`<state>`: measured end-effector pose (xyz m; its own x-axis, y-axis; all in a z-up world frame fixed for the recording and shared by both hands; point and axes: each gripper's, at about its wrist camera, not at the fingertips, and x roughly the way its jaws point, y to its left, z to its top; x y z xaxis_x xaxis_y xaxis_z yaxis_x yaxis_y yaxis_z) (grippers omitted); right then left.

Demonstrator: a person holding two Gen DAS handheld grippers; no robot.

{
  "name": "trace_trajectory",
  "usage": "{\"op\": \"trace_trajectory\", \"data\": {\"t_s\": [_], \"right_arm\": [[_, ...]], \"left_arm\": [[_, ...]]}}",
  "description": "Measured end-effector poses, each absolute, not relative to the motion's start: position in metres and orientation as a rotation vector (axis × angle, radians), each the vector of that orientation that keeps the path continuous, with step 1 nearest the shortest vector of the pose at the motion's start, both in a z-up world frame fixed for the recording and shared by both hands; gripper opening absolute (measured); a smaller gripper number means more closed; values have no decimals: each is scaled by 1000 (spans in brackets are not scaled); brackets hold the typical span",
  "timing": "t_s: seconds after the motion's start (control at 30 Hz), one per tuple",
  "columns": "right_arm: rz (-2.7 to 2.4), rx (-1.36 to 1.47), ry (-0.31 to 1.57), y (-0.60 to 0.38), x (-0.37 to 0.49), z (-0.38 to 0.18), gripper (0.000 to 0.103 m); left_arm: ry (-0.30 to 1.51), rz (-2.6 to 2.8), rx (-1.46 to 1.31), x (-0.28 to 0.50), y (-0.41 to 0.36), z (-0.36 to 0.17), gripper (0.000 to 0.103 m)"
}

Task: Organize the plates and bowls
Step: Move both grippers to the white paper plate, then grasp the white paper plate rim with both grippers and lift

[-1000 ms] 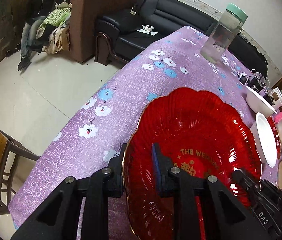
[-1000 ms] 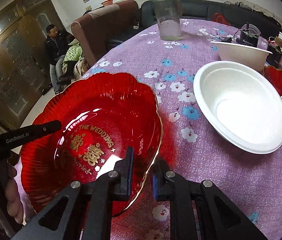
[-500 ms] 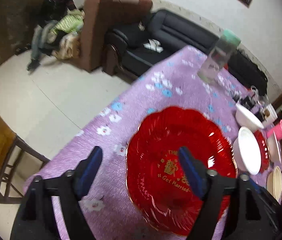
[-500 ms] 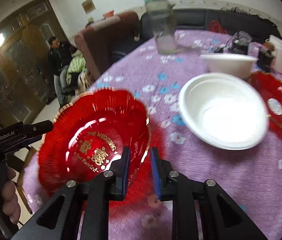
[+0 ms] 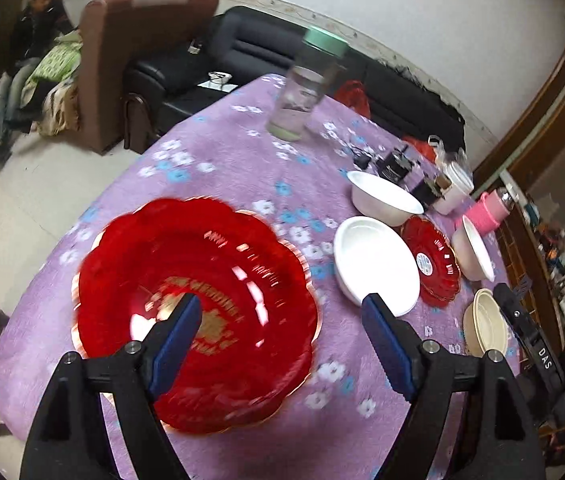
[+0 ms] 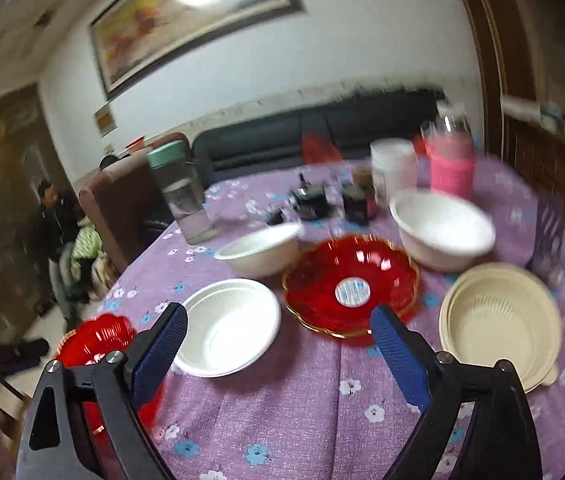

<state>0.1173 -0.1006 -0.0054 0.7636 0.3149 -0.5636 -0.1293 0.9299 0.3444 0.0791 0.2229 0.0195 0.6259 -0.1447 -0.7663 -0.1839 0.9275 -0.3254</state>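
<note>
A large red scalloped plate (image 5: 198, 304) with gold lettering lies on the purple flowered tablecloth; it also shows at the lower left of the right wrist view (image 6: 94, 340). My left gripper (image 5: 282, 336) is open above its right half, touching nothing. My right gripper (image 6: 278, 344) is open and empty, above the cloth between a shallow white bowl (image 6: 230, 332) and a small red plate (image 6: 350, 284). Two deeper white bowls (image 6: 260, 248) (image 6: 442, 228) stand behind, and a beige bowl (image 6: 498, 320) at the right.
A clear bottle with a green lid (image 6: 182, 196) stands at the back left of the table. A pink bottle (image 6: 452, 164), white cups (image 6: 392, 164) and small dark gadgets (image 6: 314, 200) crowd the far side. A sofa and a seated person (image 5: 26, 68) are beyond the table.
Both grippers have let go of the large red plate and opened wide. The left one pulled back and up; the right one swung right, now facing the small red plate and bowls.
</note>
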Motion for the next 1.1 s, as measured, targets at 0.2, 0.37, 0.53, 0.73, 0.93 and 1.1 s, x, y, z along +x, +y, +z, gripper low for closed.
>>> {"op": "trace_trajectory", "data": {"t_s": [0.2, 0.37, 0.53, 0.73, 0.93, 1.1], "right_arm": [[304, 387, 801, -88, 167, -44, 95], [352, 403, 881, -67, 186, -74, 79], [376, 386, 902, -64, 189, -85, 77], [412, 406, 940, -62, 197, -96, 64], [418, 416, 958, -58, 204, -104, 53], [430, 447, 974, -59, 209, -110, 37]], "left_arm": [[969, 1, -287, 136, 181, 12, 81], [1042, 5, -290, 179, 164, -12, 81], [1098, 9, -287, 207, 150, -33, 81], [1196, 23, -285, 238, 141, -65, 81], [1228, -3, -262, 249, 131, -73, 66], [1261, -11, -170, 255, 116, -80, 37]]}}
